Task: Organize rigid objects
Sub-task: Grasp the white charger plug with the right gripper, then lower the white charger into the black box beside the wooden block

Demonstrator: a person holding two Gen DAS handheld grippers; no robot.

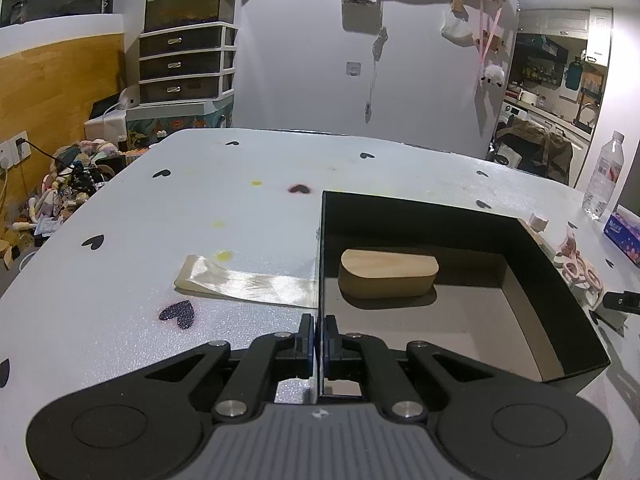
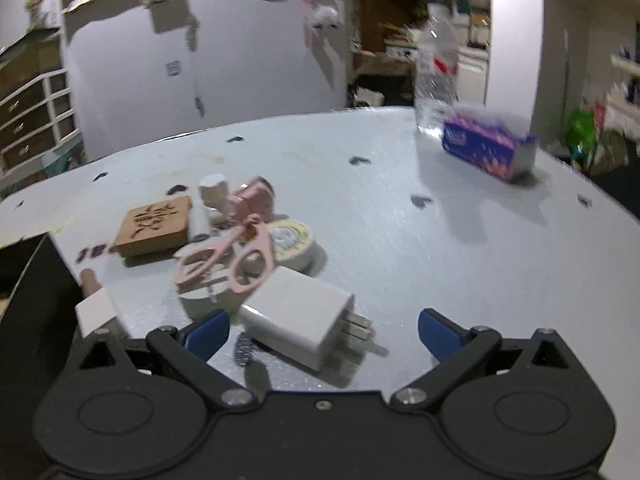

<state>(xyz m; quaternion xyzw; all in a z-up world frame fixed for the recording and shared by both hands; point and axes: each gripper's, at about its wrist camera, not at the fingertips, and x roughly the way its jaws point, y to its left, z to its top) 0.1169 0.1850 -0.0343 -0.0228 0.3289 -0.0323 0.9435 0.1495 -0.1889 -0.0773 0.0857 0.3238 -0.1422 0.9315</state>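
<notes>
Two grippers tilted downward, left gripper clamped on box wall, right gripper apart over charger

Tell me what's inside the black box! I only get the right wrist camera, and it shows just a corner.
Observer: One wooden block lies inside the black box, close to its far wall.
Operator: Is the other claw doing anything?
Observer: The left claw is shut on one thin side wall of the box.
Operator: Is anything next to the box over there?
Observer: A shiny strip lies flat on the table, running up to that same wall from outside.
</notes>
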